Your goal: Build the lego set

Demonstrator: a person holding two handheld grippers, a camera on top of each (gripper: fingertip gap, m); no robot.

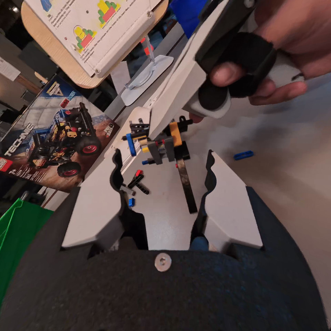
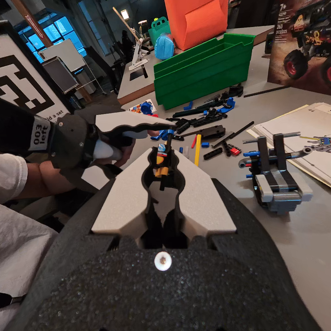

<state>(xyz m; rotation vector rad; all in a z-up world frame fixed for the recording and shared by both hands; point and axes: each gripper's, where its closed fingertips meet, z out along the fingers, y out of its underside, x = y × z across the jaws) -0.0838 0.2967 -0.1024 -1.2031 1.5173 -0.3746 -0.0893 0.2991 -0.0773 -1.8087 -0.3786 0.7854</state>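
Right gripper: fingers clamped narrow on small black-yellow sub-assembly, held above counter. Left gripper: fingers wide, empty, hovering over loose black beams. Step, by my reading: fitting part onto held sub-assembly; next calls for steady hold, left picking pin or beam. Grey chassis right, near manual. Loose parts pile beyond, green bin far. Open counter near right.

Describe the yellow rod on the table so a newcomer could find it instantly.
Start at the green bin on the grey table, then move toward the camera through the scattered black and blue pieces. The yellow rod lies there, long and thin, the only yellow loose piece.
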